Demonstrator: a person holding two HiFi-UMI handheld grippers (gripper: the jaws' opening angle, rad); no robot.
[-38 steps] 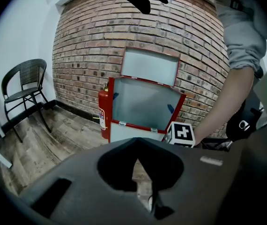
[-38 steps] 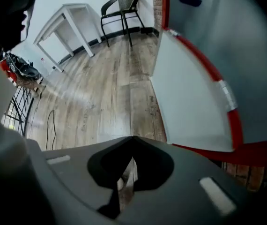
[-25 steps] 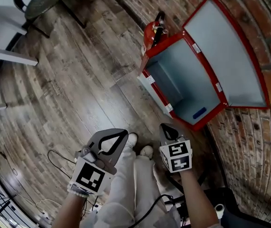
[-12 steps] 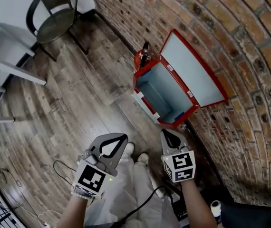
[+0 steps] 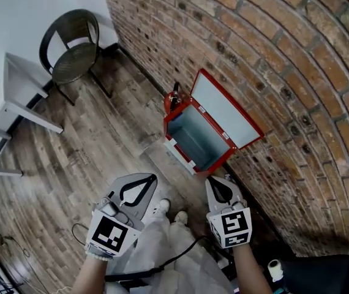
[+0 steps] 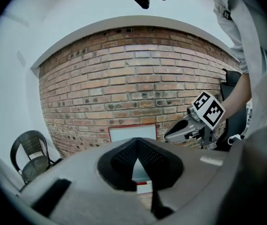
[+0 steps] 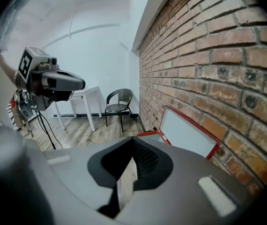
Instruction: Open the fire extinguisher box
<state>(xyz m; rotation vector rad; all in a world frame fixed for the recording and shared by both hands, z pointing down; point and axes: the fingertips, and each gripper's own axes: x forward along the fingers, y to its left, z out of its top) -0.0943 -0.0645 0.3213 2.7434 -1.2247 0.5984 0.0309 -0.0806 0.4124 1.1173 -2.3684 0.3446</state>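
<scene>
With jaws closed and empty, left gripper point(image 5: 152, 178) sits 7 o'clock, right gripper point(image 5: 215, 180) 6 o'clock, of the open fire extinguisher box point(image 5: 196, 141).

The head view looks steeply down from high over the person's legs onto the wooden floor point(image 5: 101, 127), with the brick wall point(image 5: 285, 54) up its right side. The left gripper point(image 5: 152, 179) and right gripper point(image 5: 213, 180) sit close at its near edge. The red box point(image 5: 196, 136) lies farther off by the wall.

The left gripper view looks almost level over its own fingers point(image 6: 124, 157), square at the wall, with the right gripper at its right.

The right gripper view faces along the wall toward the far chair point(image 7: 119, 102) and table point(image 7: 84, 100). The left gripper is at its left.

All three share box, wall and chair.
</scene>
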